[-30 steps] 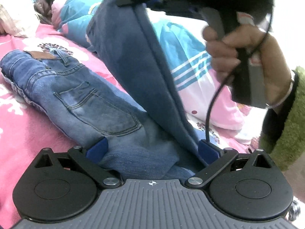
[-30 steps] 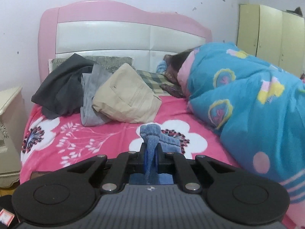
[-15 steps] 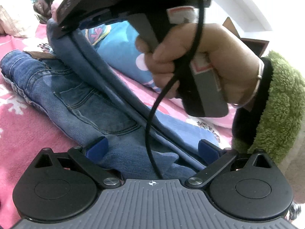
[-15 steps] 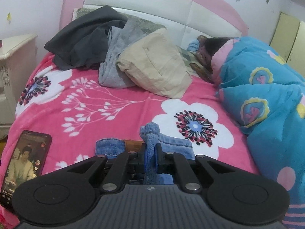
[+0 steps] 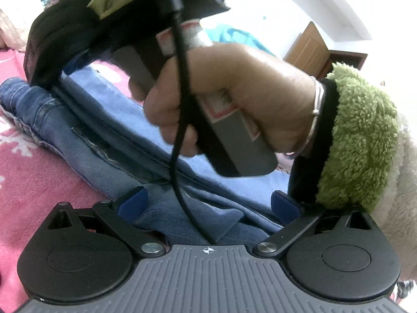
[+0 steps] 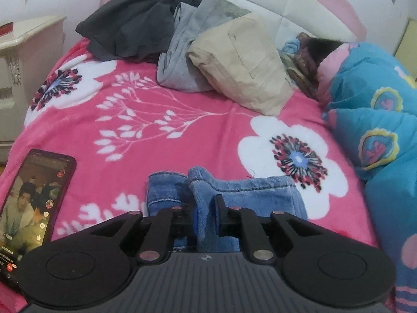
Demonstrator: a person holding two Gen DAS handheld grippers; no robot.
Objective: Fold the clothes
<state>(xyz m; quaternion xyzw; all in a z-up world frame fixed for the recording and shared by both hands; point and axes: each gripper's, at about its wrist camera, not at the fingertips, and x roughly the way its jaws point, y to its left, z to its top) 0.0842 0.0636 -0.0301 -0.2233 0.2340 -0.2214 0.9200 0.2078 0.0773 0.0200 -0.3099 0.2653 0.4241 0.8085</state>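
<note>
Blue jeans (image 5: 86,146) lie across the pink flowered bedspread (image 5: 31,187). My left gripper (image 5: 207,203) is open, its blue pads on either side of the denim close to the camera. My right gripper (image 6: 206,206) is shut on a bunched fold of the jeans (image 6: 250,195), low over the waist end on the bed. In the left wrist view the right gripper's body and the hand holding it (image 5: 234,104) fill the middle, with the folded leg stretched beneath.
A lit phone (image 6: 34,203) lies on the bedspread at left. Dark, grey and beige clothes (image 6: 234,60) are piled by the headboard. A person under a blue quilt (image 6: 378,120) lies at right. A nightstand (image 6: 23,52) stands at left.
My right gripper has carried the held jeans end down and over toward the waistband, laying the leg over the rest. My left gripper has stayed open in place.
</note>
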